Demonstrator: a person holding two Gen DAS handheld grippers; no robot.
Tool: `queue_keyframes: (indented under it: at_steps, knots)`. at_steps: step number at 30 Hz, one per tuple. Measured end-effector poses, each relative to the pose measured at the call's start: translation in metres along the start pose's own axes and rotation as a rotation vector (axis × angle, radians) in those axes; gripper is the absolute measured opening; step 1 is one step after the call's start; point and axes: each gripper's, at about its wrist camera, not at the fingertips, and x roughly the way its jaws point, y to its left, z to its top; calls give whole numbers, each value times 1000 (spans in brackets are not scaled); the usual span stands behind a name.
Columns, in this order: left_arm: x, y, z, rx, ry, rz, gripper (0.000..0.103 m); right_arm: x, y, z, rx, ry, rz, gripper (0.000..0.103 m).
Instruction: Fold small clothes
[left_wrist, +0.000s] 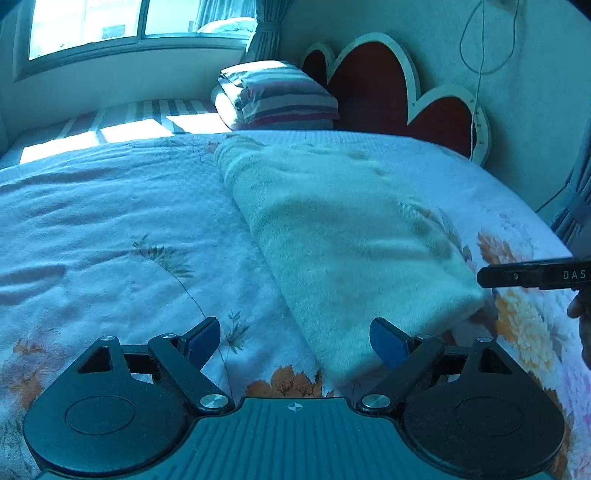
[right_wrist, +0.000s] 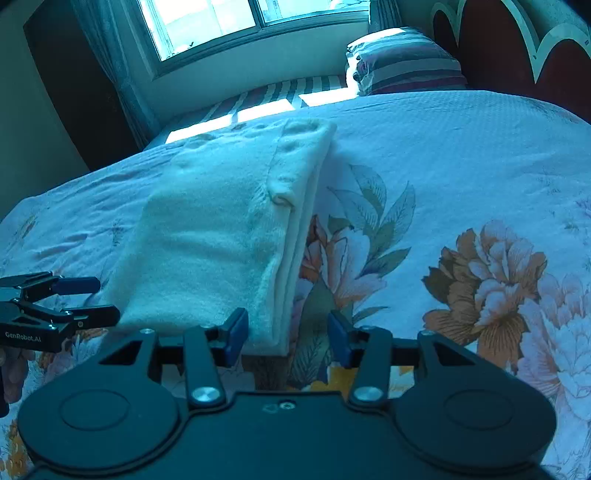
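A pale fuzzy garment (left_wrist: 343, 236) lies folded into a long strip on the floral bedspread (left_wrist: 110, 229). It also shows in the right wrist view (right_wrist: 218, 236), with its layered edge on the right. My left gripper (left_wrist: 295, 341) is open and empty at the garment's near left corner. My right gripper (right_wrist: 288, 334) is open and empty, with its fingers on either side of the near right corner. The left gripper also shows in the right wrist view (right_wrist: 96, 301), and one right finger (left_wrist: 532, 275) shows in the left wrist view.
A striped folded quilt (left_wrist: 280, 96) lies at the head of the bed by the red heart-shaped headboard (left_wrist: 373, 85). The window (left_wrist: 110, 22) is behind, a cable (left_wrist: 480, 55) hangs on the wall. The bedspread (right_wrist: 461, 184) stretches to the right of the garment.
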Motion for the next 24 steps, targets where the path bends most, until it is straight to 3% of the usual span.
queue_keyframes:
  at_steps: [4, 8, 9, 11, 12, 13, 14, 19, 24]
  knots:
    - [7, 20, 25, -102, -15, -59, 88, -8, -35, 17, 172, -53, 121, 51]
    - [37, 44, 43, -242, 53, -202, 88, 18, -70, 40, 317, -56, 235, 51]
    - [47, 54, 44, -316, 72, -272, 88, 26, -76, 46, 328, -48, 265, 51]
    - [66, 66, 44, -405, 109, -328, 86, 44, -84, 56, 344, 2, 324, 51]
    - [74, 68, 43, -419, 124, -338, 79, 53, -87, 60, 341, 36, 347, 51]
    - [83, 69, 42, -430, 150, -350, 64, 60, -88, 63, 333, 61, 358, 52]
    - [92, 69, 40, -435, 170, -361, 58, 69, -89, 66, 319, 88, 373, 52]
    - [108, 84, 31, -548, 122, -469, 58, 100, -92, 74, 309, 158, 483, 51]
    - [117, 84, 31, -538, 108, -504, 58, 113, -96, 77, 346, 150, 555, 56]
